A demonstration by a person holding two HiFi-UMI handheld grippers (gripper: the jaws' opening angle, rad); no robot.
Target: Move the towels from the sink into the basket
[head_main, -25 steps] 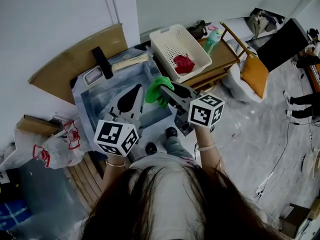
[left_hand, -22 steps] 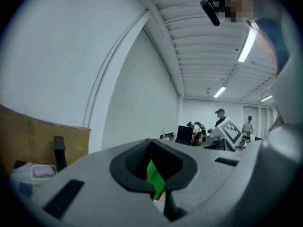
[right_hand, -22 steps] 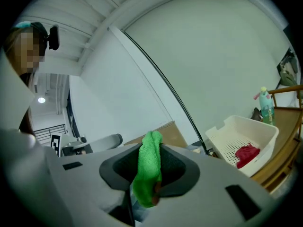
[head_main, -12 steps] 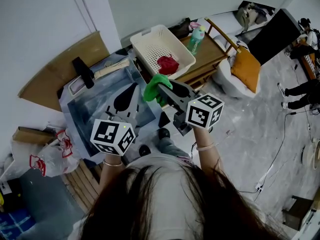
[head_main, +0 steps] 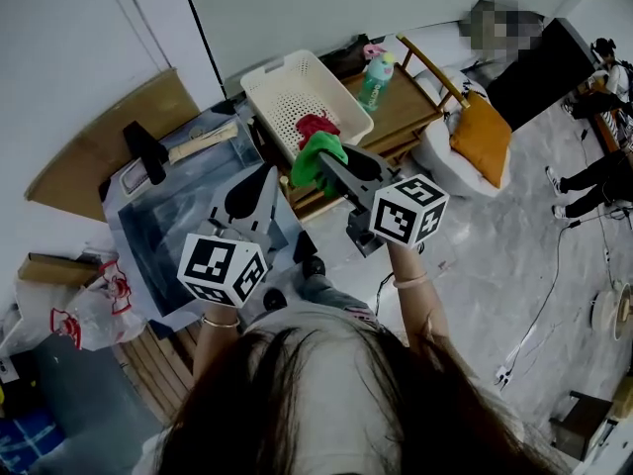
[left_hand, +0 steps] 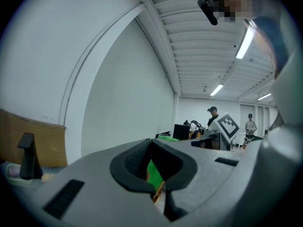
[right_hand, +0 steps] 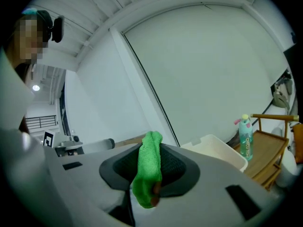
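Looking down in the head view, you have the soft green terry towel (head_main: 318, 154) bunched in the right tool (head_main: 330, 163) over the near rim of the white perforated plastic basket (head_main: 282, 85), just beside the red towel (head_main: 313, 124) inside it and clear of the grey sink (head_main: 148, 231). Your left gripper view shows the left tool (left_hand: 151, 167) drawn together on nothing. Your right gripper view shows jaws partly apart, pinching a fold of that cloth; it looks light and limp, so a mid-fold pinch should hold while the ends droop.
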